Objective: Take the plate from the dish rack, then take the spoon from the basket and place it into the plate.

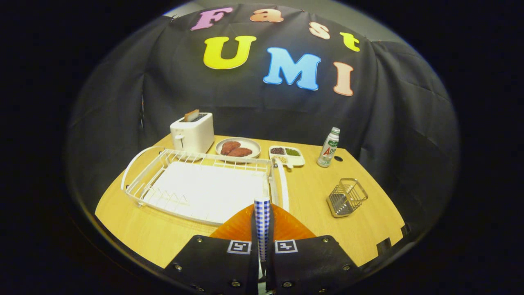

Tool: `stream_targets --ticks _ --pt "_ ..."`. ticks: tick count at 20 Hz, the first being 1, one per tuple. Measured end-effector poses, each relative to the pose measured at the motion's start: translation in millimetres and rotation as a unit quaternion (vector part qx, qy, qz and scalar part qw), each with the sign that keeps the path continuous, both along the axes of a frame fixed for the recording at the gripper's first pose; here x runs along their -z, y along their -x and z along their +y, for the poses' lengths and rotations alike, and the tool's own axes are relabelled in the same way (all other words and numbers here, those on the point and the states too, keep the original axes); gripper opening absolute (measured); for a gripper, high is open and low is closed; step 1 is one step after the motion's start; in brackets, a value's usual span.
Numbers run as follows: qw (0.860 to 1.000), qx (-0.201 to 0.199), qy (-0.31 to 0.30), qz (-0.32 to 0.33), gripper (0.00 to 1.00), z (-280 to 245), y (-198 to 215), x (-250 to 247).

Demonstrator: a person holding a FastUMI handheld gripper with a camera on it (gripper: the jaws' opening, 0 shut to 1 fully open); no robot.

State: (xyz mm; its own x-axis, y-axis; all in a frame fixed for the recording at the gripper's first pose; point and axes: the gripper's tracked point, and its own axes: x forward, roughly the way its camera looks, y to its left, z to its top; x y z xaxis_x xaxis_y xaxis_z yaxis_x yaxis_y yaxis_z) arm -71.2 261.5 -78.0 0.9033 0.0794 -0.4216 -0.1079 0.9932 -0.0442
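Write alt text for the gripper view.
The fingers are closed on a checked spoon handle above an orange plate. Beyond them, a wooden table holds a white dish rack and wire basket.

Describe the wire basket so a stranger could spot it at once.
Start at the white dish rack on the wooden table. Look past its end nearest the bottle; the basket stands alone there, well apart from the shut gripper and the orange plate under it. It is the only small grey metal-wire cage, square and open-topped.
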Motion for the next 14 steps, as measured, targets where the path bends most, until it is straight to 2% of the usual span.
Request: stream_targets --ticks 6,10,11,14 --pt "0.998 -0.025 -0.007 0.056 0.07 13 19 54" --pt "0.997 -0.04 -0.031 0.054 0.07 21 20 53" --pt "0.997 -0.046 -0.033 0.05 0.13 23 20 52" --pt "0.997 -0.054 -0.032 0.039 0.14 25 20 46"
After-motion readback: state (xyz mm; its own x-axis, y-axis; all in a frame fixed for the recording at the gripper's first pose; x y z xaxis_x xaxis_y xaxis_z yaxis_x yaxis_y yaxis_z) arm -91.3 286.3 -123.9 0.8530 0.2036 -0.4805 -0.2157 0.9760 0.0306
